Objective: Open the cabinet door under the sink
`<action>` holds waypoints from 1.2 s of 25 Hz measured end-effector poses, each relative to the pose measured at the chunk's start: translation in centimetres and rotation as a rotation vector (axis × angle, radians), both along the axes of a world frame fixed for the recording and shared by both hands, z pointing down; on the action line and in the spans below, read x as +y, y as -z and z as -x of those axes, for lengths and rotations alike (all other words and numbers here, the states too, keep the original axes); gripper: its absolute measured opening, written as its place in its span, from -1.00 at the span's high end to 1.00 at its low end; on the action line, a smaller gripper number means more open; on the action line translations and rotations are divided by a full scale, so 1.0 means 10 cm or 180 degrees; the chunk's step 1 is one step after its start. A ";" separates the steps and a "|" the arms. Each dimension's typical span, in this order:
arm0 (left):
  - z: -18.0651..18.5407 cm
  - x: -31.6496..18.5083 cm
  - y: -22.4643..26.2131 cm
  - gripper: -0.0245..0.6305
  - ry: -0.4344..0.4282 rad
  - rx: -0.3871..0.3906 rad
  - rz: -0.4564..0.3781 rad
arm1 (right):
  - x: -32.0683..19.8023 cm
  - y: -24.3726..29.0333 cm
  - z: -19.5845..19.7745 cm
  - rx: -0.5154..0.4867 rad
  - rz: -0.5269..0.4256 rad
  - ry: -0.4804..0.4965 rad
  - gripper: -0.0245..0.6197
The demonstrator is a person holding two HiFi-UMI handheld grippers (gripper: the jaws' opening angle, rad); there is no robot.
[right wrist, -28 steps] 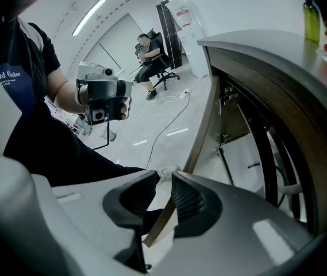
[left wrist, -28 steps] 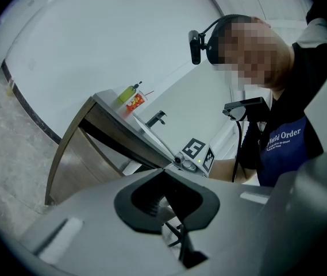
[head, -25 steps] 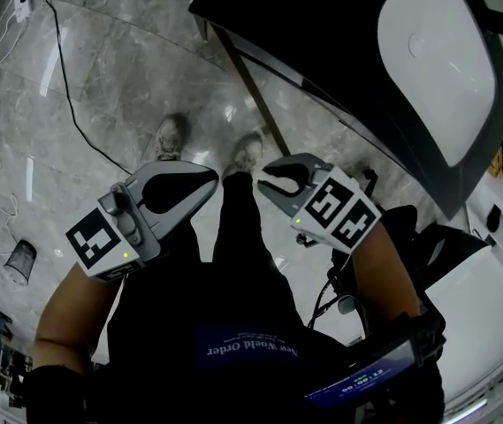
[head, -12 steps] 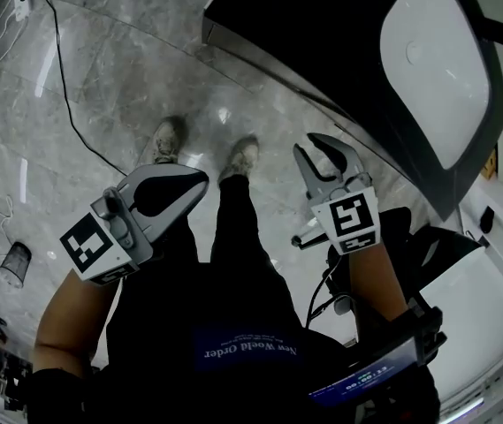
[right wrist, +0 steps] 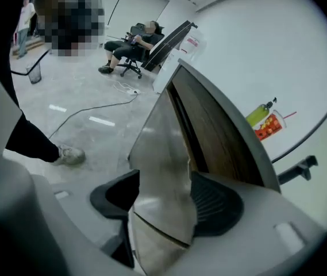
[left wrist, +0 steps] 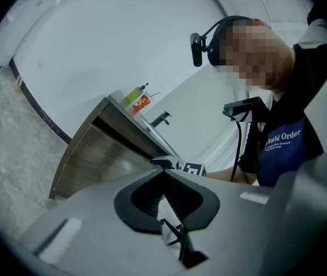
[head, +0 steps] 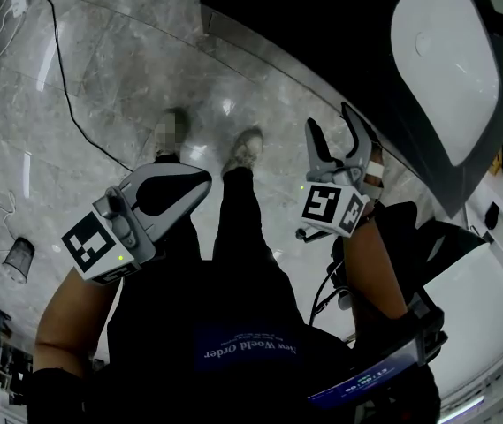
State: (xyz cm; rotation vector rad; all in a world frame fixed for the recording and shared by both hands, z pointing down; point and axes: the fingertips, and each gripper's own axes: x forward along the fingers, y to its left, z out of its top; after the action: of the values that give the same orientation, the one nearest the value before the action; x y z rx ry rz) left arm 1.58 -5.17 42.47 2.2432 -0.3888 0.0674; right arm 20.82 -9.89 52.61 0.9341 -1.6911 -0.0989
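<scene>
While left tool (head: 200, 178) stays closed, right tool (head: 331, 122) swung toward cabinet door (right wrist: 160, 145), jaws just opened, nothing clamped.

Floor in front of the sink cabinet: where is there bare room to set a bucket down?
The widest bare floor lies between the black cable and the cabinet front. A narrower patch lies left of that cable, toward the mesh bin. It is crowded by the cabinet's near corner, where the person's shoes stand.
</scene>
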 end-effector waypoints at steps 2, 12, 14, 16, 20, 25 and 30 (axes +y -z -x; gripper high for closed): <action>-0.03 0.00 0.00 0.92 -0.0017 0.0003 -0.0001 | -0.06 -0.05 -0.06 0.0186 -0.0131 0.0011 0.00; -0.05 0.07 -0.11 0.92 -0.0068 -0.0021 0.0084 | -0.22 -0.34 -0.14 0.0953 -0.0751 0.0021 -0.45; -0.05 0.09 -0.15 0.92 -0.0102 -0.0037 0.0133 | -0.24 -0.35 -0.15 0.1023 -0.0857 0.0031 -0.49; -0.05 0.11 -0.19 0.92 -0.0132 -0.0053 0.0158 | -0.27 -0.36 -0.15 0.1064 -0.0932 0.0026 -0.51; -0.05 0.14 -0.26 0.92 -0.0179 -0.0069 0.0208 | -0.29 -0.37 -0.17 0.1128 -0.1019 -0.0004 -0.52; -0.06 0.12 -0.30 0.92 -0.0204 -0.0077 0.0242 | -0.36 -0.44 -0.17 0.1331 -0.0931 -0.0190 -0.62; -0.08 0.10 -0.28 0.92 -0.0231 -0.0076 0.0201 | -0.36 -0.47 -0.16 0.1393 -0.0769 -0.0184 -0.68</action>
State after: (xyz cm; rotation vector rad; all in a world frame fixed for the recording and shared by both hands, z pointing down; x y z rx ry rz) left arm 2.37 -4.15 45.24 2.1957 -0.3137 0.1428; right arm 22.38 -13.46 57.27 1.0511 -1.2625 -0.4452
